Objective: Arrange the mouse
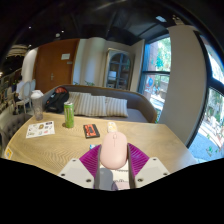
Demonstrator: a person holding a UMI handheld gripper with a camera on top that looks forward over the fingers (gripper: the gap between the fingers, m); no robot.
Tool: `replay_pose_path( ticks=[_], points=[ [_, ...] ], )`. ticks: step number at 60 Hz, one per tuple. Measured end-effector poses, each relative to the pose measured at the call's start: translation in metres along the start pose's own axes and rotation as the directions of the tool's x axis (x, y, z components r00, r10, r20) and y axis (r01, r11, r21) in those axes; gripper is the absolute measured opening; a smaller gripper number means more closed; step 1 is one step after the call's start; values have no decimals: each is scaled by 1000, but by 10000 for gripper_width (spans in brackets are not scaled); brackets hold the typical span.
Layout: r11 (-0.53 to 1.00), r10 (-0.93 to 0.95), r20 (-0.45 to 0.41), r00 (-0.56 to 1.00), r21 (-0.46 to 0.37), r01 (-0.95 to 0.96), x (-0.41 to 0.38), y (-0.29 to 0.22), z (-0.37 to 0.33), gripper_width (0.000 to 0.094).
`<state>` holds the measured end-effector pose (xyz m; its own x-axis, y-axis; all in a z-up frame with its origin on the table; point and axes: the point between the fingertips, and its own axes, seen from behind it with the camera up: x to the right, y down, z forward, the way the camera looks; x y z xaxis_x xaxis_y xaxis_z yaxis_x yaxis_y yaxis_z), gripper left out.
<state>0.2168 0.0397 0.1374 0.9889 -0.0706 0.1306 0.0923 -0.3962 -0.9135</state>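
The mouse point(114, 148) is pale pink and it sits right between the two jaws of the gripper point(113, 160), with its round back sticking up and forward. The purple pads point(90, 160) are snug against both its sides, so I would say the jaws are closed on it and holding it. I cannot tell if it is lifted a little or resting on the worktop point(150, 140).

To do this step well, I think the hand should keep the squeeze soft and even — a mouse is smooth and round, so it could slip out or twist. It should go down flat and slow onto a bare bit of wood, pointing straight, and the jaws should only let go once it sits on its own.

The worktop is light wood with a curved edge. Well beyond the mouse stands a green can point(69, 114). Beside the can lies a white paper with pictures point(41, 129), and on the other side a small dark red thing point(91, 130) lies flat — maybe a card or a little case, I cannot tell. None of these is close to the mouse, so there is room.

Behind the worktop is a sofa with striped cushions point(103, 105), and a clear cup with a lid point(38, 104) off to the side. The room has big windows point(153, 68) with green trees outside, a wide white pillar point(182, 85), and a wooden wall point(58, 63).
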Motion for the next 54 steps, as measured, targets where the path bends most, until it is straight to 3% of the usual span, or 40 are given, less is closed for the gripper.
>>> replay_pose_path(
  ticks=[7,19,29,30,31,32,33,35,36,39,46,54],
  points=[
    [988,48,-33,998,-147,-53,52,78,13,398],
    [949,113,27,993,-299,-100,62,158,29,407],
    [947,166,49,985,-286,-145,60,157,31,525],
    [946,172,53,984,-286,-150,60,158,31,559],
    [947,177,56,983,-281,-154,59,157,29,667],
    [950,178,59,982,-270,-157,59,155,28,717],
    [956,175,63,983,-251,-154,59,151,26,862],
    [970,155,69,986,-202,-138,61,142,21,873],
    [975,146,74,987,-180,-131,61,137,16,823],
    [981,137,78,988,-151,-124,61,130,3,844],
    [978,172,107,979,-139,-157,53,130,-37,847],
    [971,213,74,974,-130,-203,65,146,-87,846]
  ],
)
